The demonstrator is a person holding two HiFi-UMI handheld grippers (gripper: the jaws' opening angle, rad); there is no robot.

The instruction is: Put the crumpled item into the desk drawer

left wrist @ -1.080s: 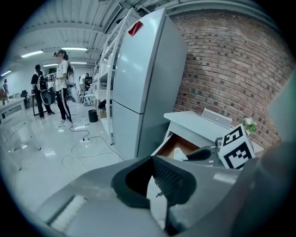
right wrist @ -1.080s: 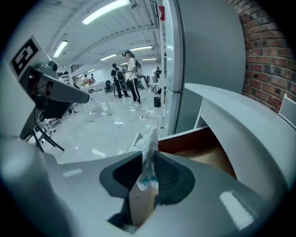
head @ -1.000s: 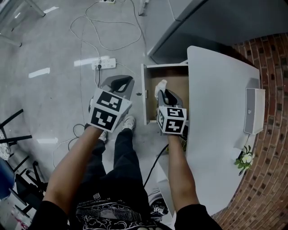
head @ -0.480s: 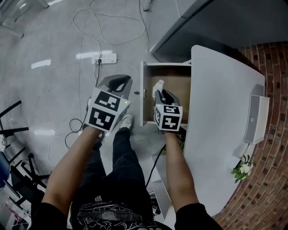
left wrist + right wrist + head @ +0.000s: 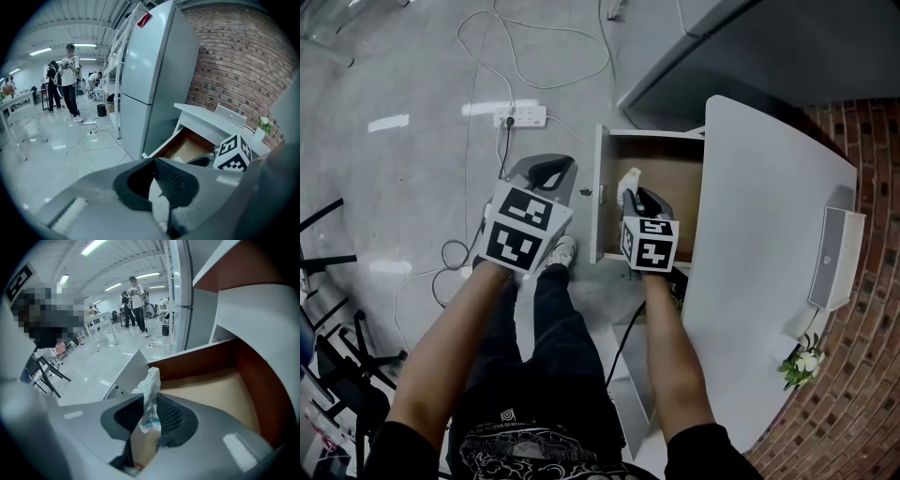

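Observation:
The crumpled white paper [image 5: 628, 180] sticks up from my right gripper [image 5: 636, 195], which is shut on it above the open desk drawer [image 5: 602, 202]. In the right gripper view the paper [image 5: 150, 390] is pinched between the ribbed pads of the gripper [image 5: 149, 401], with the drawer's bare brown bottom [image 5: 211, 390] beyond and to the right. My left gripper [image 5: 548, 173] hangs over the floor left of the drawer front. Its jaws meet at the tips with nothing between them [image 5: 153, 161].
The white desk top [image 5: 759, 234] covers the drawer's right side and carries a white speaker [image 5: 836, 258] and a small flower bunch [image 5: 802, 364]. A power strip [image 5: 520, 116] and loose cables lie on the floor. A tall grey fridge [image 5: 154, 70] stands behind the desk.
The right gripper with the paper has stayed over the drawer's front left part. The left gripper has hardly moved. The head view has shifted a little.

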